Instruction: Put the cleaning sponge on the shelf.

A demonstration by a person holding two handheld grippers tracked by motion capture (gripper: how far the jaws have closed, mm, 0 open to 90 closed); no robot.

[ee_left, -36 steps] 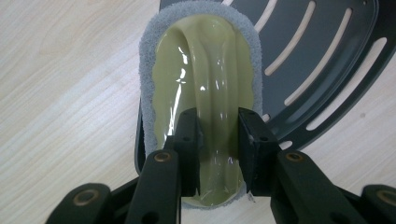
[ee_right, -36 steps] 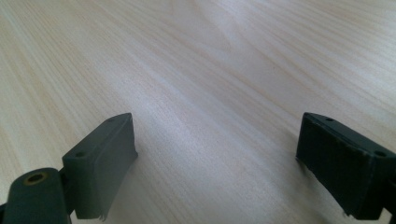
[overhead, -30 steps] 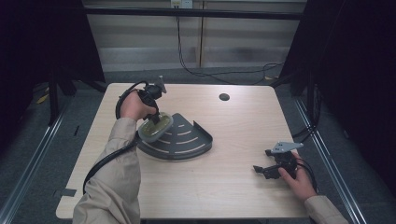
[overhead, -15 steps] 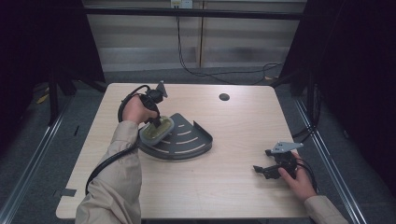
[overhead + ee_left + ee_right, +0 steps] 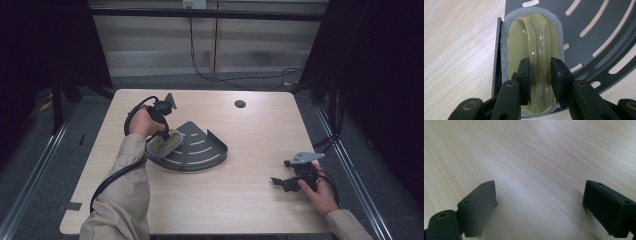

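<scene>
A dark grey quarter-round slotted rack [image 5: 200,147] lies on the table left of centre. At its left end rests an oval scrubbing pad [image 5: 164,142] with a pale green plastic handle and a grey felt edge. My left gripper [image 5: 540,75] points down at it, jaws shut on the pad's raised handle [image 5: 537,47]. In the high view the left gripper [image 5: 165,135] sits over the pad. My right gripper [image 5: 276,182] rests low on the bare wood at the front right, jaws wide open with nothing between them [image 5: 539,205].
A round cable hole [image 5: 240,104] lies near the table's [image 5: 240,200] far edge. Black curtains and metal rails flank the table. Cables run on the floor behind it.
The left hand and gripper have shifted slightly over the pad at the rack's left end. The right gripper has not moved.
</scene>
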